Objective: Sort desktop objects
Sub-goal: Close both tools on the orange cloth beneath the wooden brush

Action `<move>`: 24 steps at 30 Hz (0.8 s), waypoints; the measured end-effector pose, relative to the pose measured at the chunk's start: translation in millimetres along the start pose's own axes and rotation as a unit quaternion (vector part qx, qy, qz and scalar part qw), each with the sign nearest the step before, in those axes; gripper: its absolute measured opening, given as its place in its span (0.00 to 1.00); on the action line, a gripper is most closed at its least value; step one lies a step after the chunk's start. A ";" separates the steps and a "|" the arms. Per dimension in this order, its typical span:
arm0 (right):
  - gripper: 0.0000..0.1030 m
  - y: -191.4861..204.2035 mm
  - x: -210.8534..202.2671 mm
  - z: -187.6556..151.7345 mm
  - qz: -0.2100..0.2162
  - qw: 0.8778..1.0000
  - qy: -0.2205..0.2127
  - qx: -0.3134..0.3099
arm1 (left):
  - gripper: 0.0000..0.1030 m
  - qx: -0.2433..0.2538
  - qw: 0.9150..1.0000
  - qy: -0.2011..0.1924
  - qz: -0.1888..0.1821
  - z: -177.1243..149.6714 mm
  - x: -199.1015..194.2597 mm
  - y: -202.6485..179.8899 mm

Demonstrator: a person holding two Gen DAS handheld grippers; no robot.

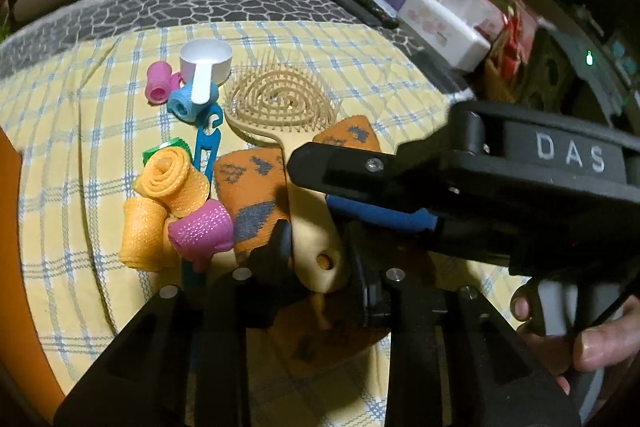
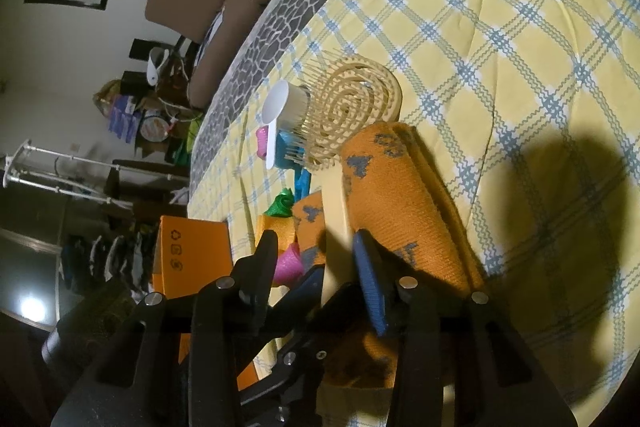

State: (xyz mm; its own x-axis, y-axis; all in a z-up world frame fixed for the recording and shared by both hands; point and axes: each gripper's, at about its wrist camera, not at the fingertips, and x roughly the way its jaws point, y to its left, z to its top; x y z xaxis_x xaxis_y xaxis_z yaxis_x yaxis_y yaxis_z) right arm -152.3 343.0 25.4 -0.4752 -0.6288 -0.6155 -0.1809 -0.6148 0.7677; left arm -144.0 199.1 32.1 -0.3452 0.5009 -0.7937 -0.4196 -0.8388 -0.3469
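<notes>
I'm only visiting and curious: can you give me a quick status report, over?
Both grippers, left and right, open astride the cream hairbrush handle. Brush rests on orange socks. Rollers crowd left, unsorted.

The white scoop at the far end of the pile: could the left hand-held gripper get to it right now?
Probably not directly: the left hand-held gripper straddles the hairbrush handle, and the brush head lies between it and the white scoop.

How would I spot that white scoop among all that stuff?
Look at the yellow checked cloth, far end of the pile. The white measuring scoop sits beside the beige hairbrush, its handle resting on a blue hair roller. It's the only white thing there.
</notes>
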 end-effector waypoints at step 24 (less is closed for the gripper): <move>0.37 39.2 -25.5 -1.9 0.145 0.989 -0.002 0.010 | 0.25 -0.110 0.981 -0.049 -0.152 25.3 -60.4 36.1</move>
State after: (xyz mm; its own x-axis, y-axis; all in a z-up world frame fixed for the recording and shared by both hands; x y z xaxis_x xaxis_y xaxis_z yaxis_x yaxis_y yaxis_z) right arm -145.7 334.0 70.8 -0.5133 -0.7749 -0.3689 -0.0533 -0.4002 0.9149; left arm -159.5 144.0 80.1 -0.3158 0.7440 -0.5889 -0.3277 -0.6680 -0.6681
